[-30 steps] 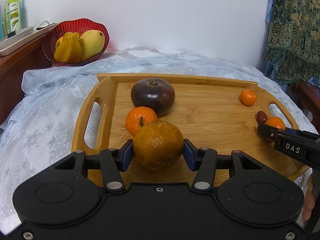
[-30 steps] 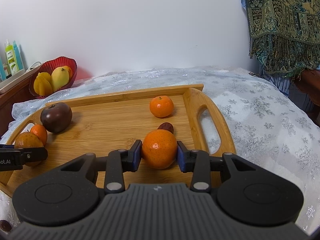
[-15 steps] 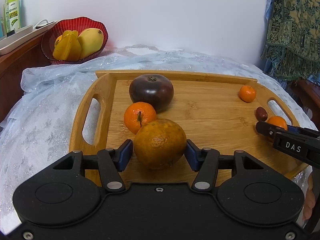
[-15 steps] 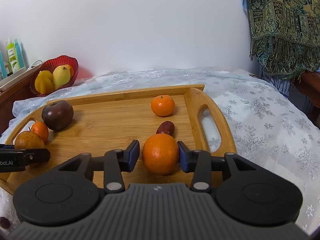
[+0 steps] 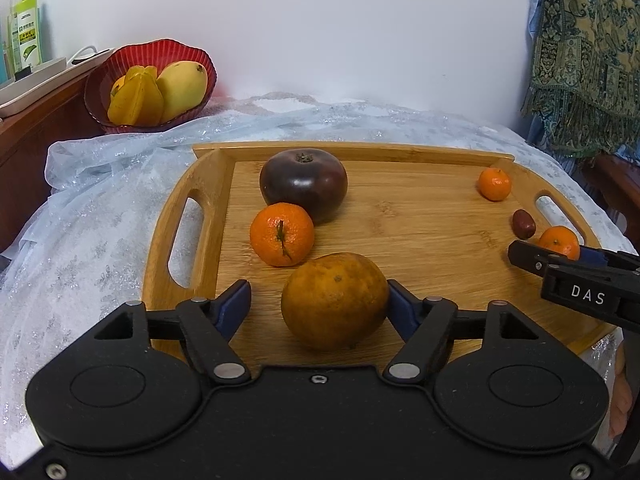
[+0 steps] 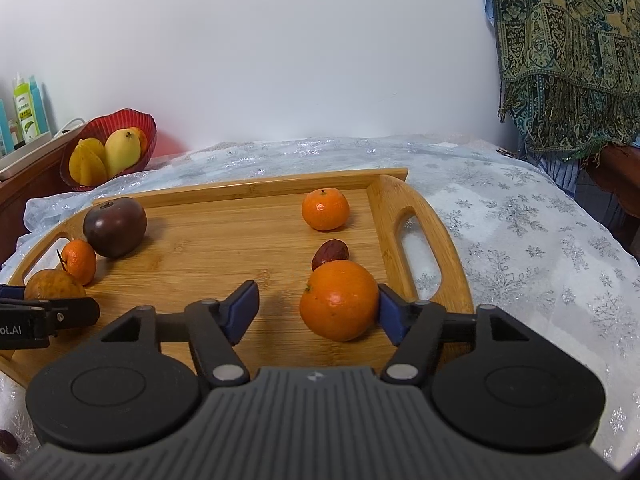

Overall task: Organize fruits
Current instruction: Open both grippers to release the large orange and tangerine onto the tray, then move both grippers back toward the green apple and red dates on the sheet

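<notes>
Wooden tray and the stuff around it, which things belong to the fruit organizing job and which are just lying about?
Part of the job:
- wooden tray
- brown-skinned orange between the opening left gripper jaws
- orange between the opening right gripper jaws
- dark purple fruit
- stemmed tangerine
- far tangerine
- red date

Lying about:
- red bowl with mango
- green bottle
- patterned shawl

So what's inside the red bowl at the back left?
The red bowl holds a yellow starfruit and a yellow mango. An orange-tinted fruit peeks from behind them. The bowl's wall covers whatever lies deeper.
</notes>
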The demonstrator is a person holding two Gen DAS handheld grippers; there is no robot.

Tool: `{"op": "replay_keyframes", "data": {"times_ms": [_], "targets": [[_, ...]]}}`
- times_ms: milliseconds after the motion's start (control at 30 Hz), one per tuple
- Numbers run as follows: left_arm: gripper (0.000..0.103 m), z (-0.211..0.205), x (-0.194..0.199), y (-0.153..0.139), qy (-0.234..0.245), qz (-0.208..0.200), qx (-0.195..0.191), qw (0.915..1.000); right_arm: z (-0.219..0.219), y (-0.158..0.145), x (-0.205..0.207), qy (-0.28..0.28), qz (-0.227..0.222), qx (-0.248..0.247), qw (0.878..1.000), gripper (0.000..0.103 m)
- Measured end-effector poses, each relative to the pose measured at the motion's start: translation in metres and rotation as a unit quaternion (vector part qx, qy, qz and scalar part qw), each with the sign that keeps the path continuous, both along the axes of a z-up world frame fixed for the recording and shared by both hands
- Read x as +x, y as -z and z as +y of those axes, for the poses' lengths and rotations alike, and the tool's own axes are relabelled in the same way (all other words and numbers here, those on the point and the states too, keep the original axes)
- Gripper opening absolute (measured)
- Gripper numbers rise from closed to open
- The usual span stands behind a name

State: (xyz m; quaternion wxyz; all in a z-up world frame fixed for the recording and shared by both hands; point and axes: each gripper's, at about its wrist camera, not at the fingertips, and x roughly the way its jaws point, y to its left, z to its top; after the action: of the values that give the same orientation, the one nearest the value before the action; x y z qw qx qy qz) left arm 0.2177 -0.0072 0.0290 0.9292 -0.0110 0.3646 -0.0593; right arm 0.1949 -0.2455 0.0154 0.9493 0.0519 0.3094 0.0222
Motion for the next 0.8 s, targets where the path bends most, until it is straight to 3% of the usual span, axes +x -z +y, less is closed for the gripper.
{"op": "replay_keyframes", "data": {"times_ms": [200, 800], "targets": [[0.078, 0.001, -0.001, 0.0, 0.0, 0.0, 0.0, 1.0, 0.001, 0.0, -0.002, 0.001, -0.004, -0.005, 1.0, 0.087], [0.086, 0.001, -0.007, 0.003, 0.001, 0.004, -0.004, 1.0, 0.001, 0.0, -0.013, -0.004, -0.014, -0.005, 1.0, 0.09]]}}
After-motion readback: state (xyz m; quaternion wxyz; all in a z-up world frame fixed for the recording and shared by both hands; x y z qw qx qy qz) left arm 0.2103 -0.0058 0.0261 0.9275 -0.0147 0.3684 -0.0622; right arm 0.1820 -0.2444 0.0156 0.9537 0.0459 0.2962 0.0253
